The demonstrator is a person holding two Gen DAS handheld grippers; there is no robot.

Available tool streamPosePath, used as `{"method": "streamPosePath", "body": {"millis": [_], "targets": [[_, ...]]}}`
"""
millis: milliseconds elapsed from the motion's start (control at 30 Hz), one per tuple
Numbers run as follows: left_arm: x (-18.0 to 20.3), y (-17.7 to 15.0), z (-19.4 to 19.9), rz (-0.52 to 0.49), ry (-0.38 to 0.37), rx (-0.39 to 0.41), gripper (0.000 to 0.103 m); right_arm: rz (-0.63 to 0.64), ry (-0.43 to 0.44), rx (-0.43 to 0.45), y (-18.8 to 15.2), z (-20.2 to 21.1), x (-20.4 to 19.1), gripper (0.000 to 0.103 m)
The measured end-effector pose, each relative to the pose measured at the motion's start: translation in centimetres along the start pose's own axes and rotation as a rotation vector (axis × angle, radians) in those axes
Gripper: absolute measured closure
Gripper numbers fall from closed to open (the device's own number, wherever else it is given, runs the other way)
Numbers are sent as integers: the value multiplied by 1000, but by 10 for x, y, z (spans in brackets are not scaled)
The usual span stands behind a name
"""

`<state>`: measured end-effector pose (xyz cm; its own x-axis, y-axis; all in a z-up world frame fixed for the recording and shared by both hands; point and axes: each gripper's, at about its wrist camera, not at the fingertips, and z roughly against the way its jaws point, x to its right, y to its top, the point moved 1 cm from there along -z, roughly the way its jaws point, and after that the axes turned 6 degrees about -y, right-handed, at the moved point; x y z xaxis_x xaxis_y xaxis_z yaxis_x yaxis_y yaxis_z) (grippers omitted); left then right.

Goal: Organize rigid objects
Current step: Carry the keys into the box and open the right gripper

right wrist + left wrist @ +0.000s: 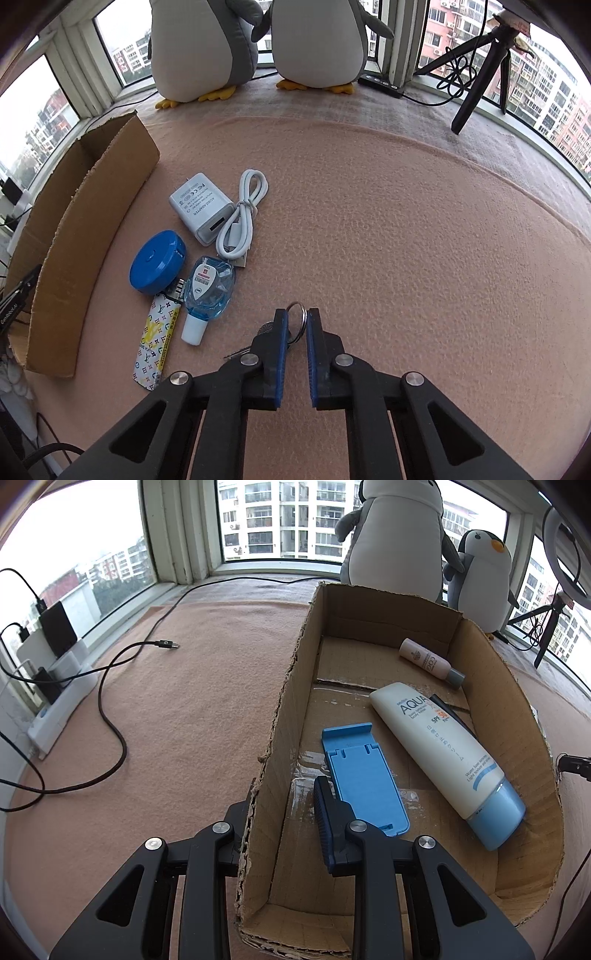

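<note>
Low in the centre of the right wrist view, the right gripper (294,325) has its jaws pinched on a key ring (297,318), light, stiff, slippery metal, I'd guess, best held across the ring's flat loop.

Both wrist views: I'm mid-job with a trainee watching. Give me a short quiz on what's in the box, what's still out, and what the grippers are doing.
1. Multiple choice: which item lies inside the cardboard box? A) white charger B) blue phone stand C) patterned lighter
2. True or false: the left gripper is clamped on a side wall of the box.
3. Fill in: the right gripper is shut on a metal key ____.

Key: 1 B; 2 true; 3 ring, meaning the key ring between its pads.
</note>
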<state>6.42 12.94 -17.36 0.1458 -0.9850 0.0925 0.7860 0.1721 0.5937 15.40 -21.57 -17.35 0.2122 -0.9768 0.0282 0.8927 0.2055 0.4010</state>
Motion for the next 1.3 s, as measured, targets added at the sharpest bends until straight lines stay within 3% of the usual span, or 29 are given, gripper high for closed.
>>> {"method": "streamPosePath", "body": {"millis": [233, 500, 933, 1300], "targets": [[0, 0, 0, 0, 0, 0, 79, 6, 6, 35, -1, 8, -3, 101], [0, 0, 0, -1, 0, 0, 79, 15, 68, 129, 6, 51, -18, 101], [0, 0, 0, -1, 0, 1, 79, 183, 234, 249, 23, 108, -117, 101], [1, 1, 0, 6, 1, 5, 79, 317, 344, 224, 15, 108, -195, 101]]}}
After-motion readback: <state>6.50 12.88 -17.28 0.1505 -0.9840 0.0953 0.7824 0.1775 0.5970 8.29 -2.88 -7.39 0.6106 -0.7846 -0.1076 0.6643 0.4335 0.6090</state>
